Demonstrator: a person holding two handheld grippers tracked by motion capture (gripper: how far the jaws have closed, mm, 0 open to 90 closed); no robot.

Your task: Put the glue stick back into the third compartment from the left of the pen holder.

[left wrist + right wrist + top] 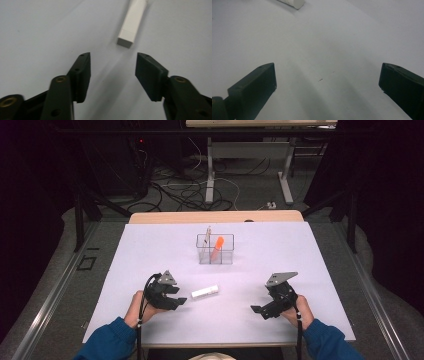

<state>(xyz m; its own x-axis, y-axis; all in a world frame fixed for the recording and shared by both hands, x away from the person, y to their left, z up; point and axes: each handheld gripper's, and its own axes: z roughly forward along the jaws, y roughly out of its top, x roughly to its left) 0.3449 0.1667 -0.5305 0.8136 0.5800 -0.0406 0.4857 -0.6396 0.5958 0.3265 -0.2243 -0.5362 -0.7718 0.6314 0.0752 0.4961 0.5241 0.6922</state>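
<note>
Your left gripper (179, 296) is lying low over the white table (150, 250), and its jaws are standing apart with nothing between them. The white stick (205, 291) is lying flat on the table just beyond the jaw tips, a little to their right, not touching them. Farther right, your right gripper (256, 309) is holding its jaws wide apart and empty, with the stick well apart from it.
</note>
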